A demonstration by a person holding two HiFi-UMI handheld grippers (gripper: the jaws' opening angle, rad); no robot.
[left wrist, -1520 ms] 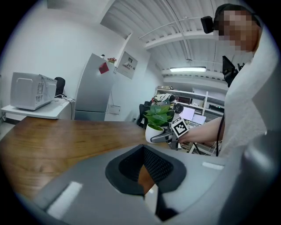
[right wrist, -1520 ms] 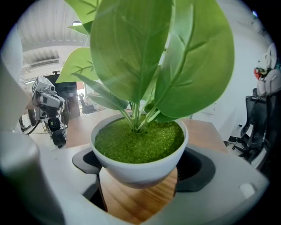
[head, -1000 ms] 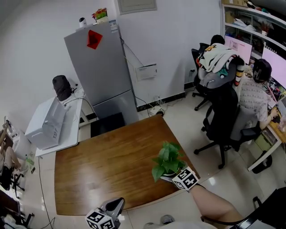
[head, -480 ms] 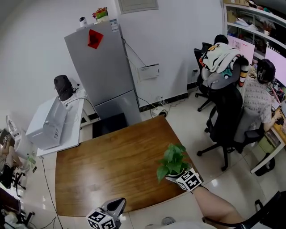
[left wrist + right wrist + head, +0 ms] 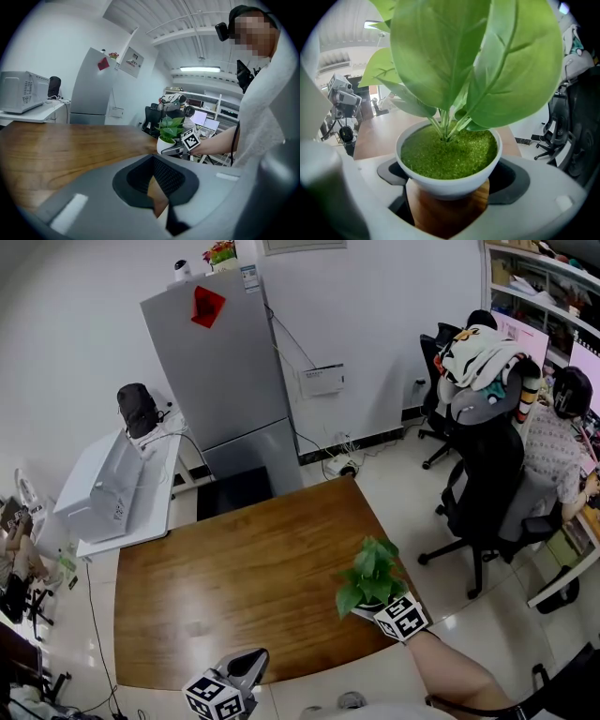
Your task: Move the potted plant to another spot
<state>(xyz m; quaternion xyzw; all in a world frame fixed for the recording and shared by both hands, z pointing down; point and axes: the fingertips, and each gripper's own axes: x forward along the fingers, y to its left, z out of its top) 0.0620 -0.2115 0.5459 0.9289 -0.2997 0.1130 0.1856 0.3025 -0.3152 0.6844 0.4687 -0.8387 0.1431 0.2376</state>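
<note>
The potted plant (image 5: 367,571), green leaves in a small white bowl-shaped pot (image 5: 450,183), is near the right edge of the wooden table (image 5: 225,587). My right gripper (image 5: 371,607) is shut on the pot, one jaw on each side of its bowl (image 5: 449,206). I cannot tell whether the pot rests on the wood or hangs just above it. The plant (image 5: 168,132) and right gripper (image 5: 174,150) also show in the left gripper view. My left gripper (image 5: 247,664) sits at the table's front edge, jaws together with nothing in them (image 5: 157,199).
A grey fridge (image 5: 225,371) stands behind the table. A white appliance (image 5: 103,488) sits on a white side table at the left. To the right are a black office chair (image 5: 487,493) and a seated person (image 5: 561,442) at a desk.
The head view has shifted slightly. The plant and my right gripper have edged a little to the right along the table's right side. My left gripper stays at the front edge.
</note>
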